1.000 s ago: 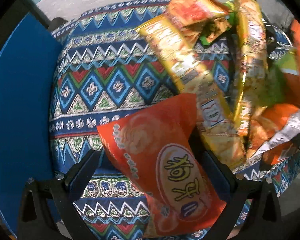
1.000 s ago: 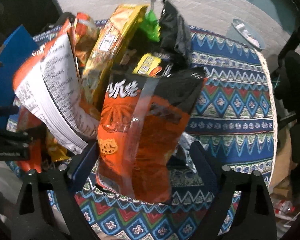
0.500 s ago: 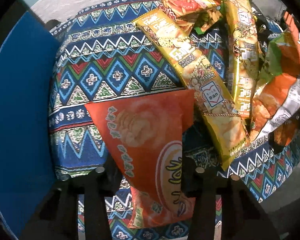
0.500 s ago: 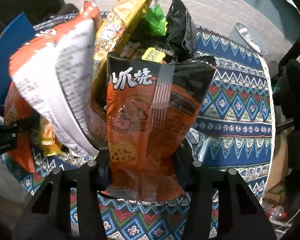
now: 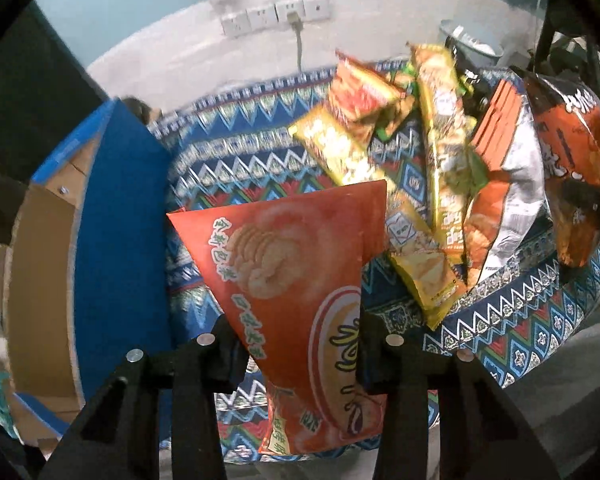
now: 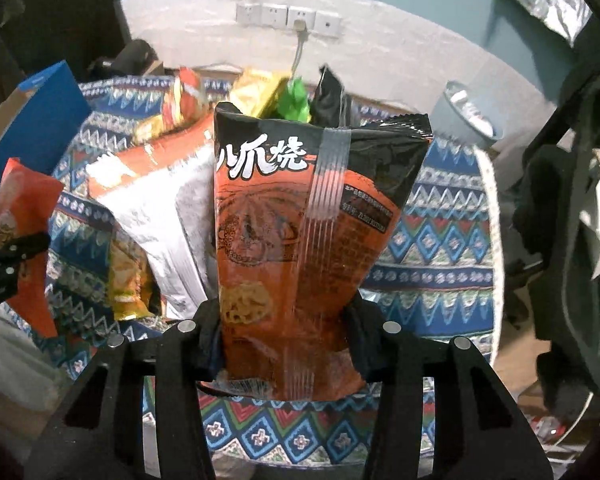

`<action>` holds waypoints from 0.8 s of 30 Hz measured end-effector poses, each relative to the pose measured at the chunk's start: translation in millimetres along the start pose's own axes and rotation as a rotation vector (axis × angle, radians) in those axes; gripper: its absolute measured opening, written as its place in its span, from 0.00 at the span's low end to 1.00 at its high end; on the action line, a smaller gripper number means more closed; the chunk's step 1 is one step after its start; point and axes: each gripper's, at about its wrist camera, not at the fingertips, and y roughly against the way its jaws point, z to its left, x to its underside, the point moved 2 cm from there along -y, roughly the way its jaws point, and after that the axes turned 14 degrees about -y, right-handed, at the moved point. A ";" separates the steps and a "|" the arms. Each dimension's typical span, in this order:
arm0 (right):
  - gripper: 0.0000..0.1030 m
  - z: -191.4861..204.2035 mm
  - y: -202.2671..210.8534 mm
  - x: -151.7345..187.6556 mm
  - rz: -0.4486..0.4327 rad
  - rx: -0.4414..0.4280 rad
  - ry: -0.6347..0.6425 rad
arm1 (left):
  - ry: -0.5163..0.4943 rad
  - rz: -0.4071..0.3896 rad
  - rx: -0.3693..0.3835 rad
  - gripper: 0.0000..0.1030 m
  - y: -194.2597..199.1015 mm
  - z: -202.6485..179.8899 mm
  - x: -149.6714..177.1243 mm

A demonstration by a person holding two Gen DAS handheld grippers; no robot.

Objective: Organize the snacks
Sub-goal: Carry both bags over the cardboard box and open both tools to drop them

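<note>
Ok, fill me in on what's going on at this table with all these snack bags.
A person is sorting snacks with a tool in each hand. The left tool is closing on an orange cracker bag; the right tool grips an orange-and-black snack bag. Both bags are clear of the patterned tablecloth. A pile of other snack packets lies there, and a blue-sided cardboard box stands at the left.

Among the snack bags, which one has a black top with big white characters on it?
The orange-and-black bag, clamped by its lower part in the right gripper. The left gripper holds an all-orange bag, and the pile's bags are yellow, red or silver.
</note>
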 end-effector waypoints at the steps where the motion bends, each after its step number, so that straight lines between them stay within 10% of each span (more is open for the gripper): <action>1: 0.45 -0.2 3.6 -1.1 -0.008 -0.001 -0.002 | -0.008 -0.016 -0.013 0.41 8.4 2.5 0.5; 24: 0.45 105.0 71.5 -35.8 -0.142 -0.181 0.112 | 0.066 -0.217 -0.143 0.41 90.5 84.0 6.1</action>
